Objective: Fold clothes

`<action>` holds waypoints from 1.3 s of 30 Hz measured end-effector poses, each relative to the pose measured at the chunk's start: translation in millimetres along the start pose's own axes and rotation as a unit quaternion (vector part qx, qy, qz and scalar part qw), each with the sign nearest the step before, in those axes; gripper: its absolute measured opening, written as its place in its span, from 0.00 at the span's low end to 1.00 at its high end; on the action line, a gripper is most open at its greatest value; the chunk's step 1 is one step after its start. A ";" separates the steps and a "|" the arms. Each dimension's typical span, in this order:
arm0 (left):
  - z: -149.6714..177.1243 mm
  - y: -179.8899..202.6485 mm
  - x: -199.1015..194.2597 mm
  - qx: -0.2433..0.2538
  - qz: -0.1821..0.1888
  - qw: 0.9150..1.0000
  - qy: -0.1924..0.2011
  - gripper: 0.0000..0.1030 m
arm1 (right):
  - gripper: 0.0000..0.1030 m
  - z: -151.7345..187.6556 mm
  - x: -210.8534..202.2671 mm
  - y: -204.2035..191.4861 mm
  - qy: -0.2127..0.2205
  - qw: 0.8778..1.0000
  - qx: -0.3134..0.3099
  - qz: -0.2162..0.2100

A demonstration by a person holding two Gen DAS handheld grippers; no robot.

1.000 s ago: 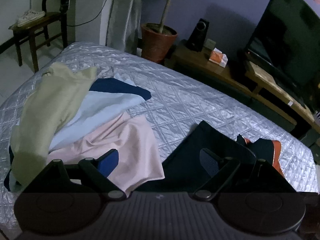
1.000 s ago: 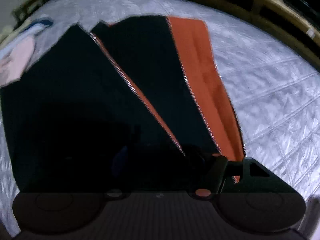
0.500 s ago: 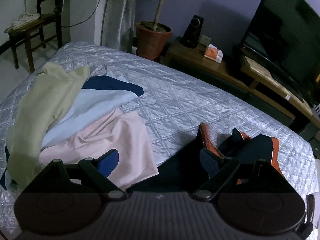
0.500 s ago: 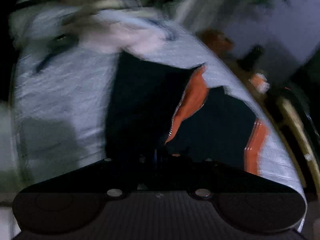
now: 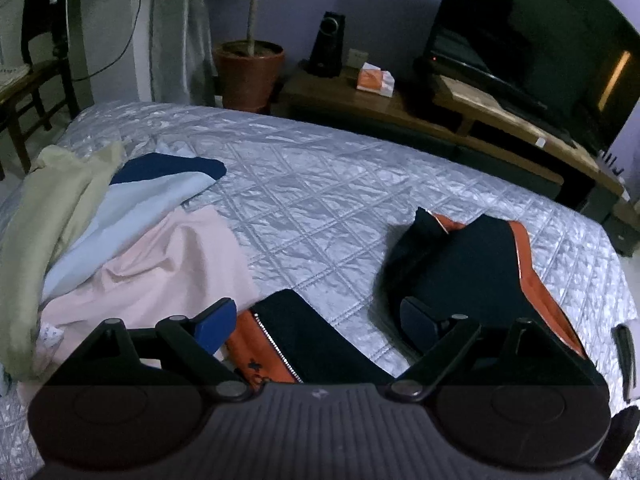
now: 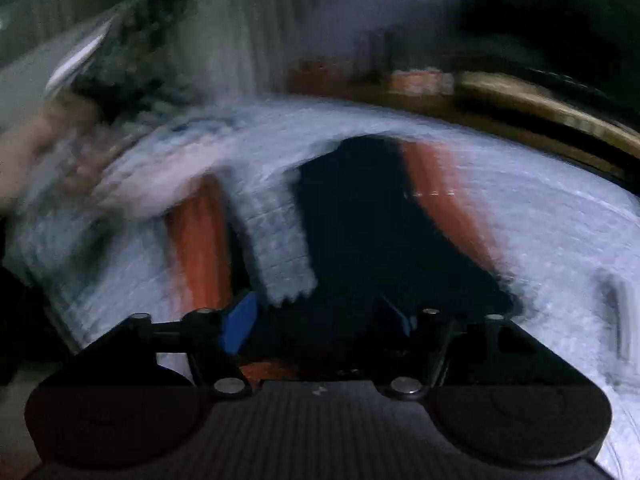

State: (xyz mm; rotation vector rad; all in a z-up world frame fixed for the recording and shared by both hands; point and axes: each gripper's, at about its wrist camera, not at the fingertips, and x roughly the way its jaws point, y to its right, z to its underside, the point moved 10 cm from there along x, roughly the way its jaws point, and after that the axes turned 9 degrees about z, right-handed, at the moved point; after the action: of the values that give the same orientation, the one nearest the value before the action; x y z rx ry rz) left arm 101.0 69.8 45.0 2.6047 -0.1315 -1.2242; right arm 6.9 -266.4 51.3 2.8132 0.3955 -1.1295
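Left gripper [image 5: 320, 322] spread wide over quilt [image 5: 320, 200], gripping nothing. Jacket [image 5: 460, 272], dark with orange lining, flat on quilt: one flap between the fingers, main bulk under the right finger. Pile [image 5: 100, 232] off left. Right gripper [image 6: 320, 316] blurred, fingers apart, jacket [image 6: 360, 220] directly ahead.

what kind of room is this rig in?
Most likely a bedroom at home, or a bed-sitting room: a bed with a quilted silver cover strewn with loose clothes, a large TV on a low wooden stand, and a potted plant.
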 end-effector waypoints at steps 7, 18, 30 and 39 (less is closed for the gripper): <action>12.2 10.7 12.0 0.009 0.001 1.000 -0.021 0.85 | 0.65 -4.5 32.7 74.9 -0.020 0.990 0.125 0.062; 7.9 7.3 13.7 -0.001 -0.002 1.000 -0.017 0.85 | 0.25 94.3 -16.8 72.2 -0.166 0.982 0.066 0.056; 5.3 2.4 11.6 -0.007 -0.002 1.000 -0.015 0.85 | 0.73 33.3 31.4 115.9 -0.085 0.967 0.229 0.074; -0.5 -5.8 9.2 -0.019 -0.005 1.000 -0.009 0.85 | 0.03 12.7 105.5 110.6 -0.080 0.971 0.208 0.090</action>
State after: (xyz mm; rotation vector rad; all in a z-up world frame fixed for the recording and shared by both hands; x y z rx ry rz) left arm 107.1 73.7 36.9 2.5654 -0.0979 -1.2419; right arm 101.4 -353.4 -32.7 2.9810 -0.1256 -1.5375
